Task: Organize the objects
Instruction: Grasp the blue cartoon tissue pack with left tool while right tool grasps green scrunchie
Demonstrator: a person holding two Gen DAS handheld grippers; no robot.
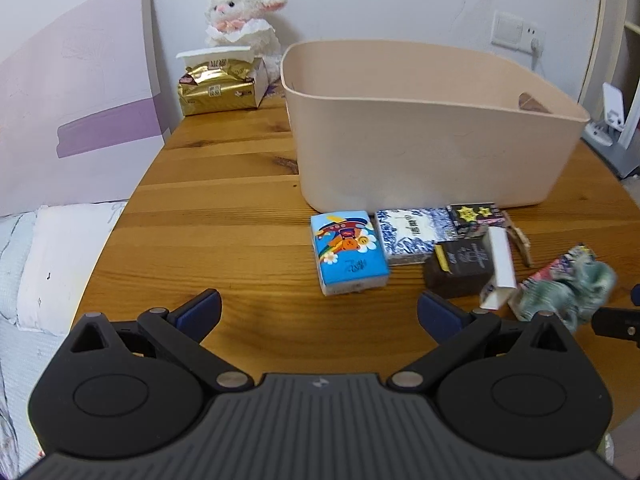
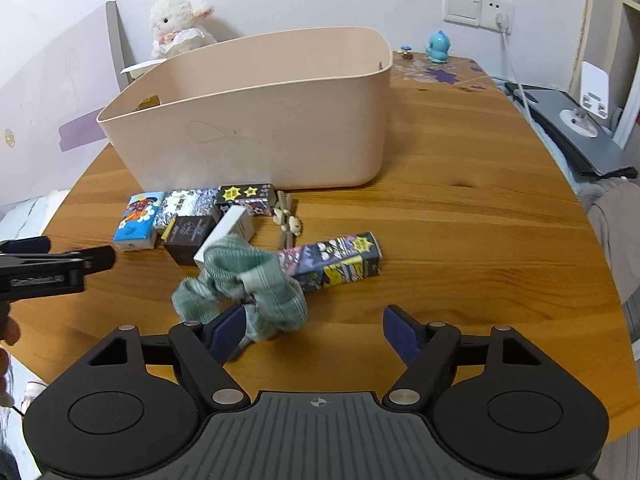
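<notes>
A beige bin (image 1: 432, 136) (image 2: 256, 120) stands on the wooden table (image 1: 224, 216) (image 2: 460, 216). In front of it lie a blue cartoon tissue pack (image 1: 348, 252) (image 2: 138, 220), a blue-white pack (image 1: 412, 232) (image 2: 184, 204), a black starred box (image 1: 476, 216) (image 2: 246, 196), a dark box (image 1: 460, 268) (image 2: 188, 238), a white box (image 1: 500, 268) (image 2: 226, 232), a wooden clip (image 1: 520, 240) (image 2: 288, 220), a green scrunchie (image 1: 568, 292) (image 2: 244, 280) and a long patterned box (image 2: 336, 264). My left gripper (image 1: 320, 308) is open and empty, short of the packs. My right gripper (image 2: 316, 328) is open; its left finger touches the scrunchie.
A gold tissue bag (image 1: 218, 88) and a plush lamb (image 1: 240, 16) (image 2: 176, 24) sit at the back left. A blue figurine (image 2: 438, 46), a wall socket with cable (image 2: 496, 8) and a grey stand (image 2: 576, 128) are at the right. A bed (image 1: 48, 264) lies left.
</notes>
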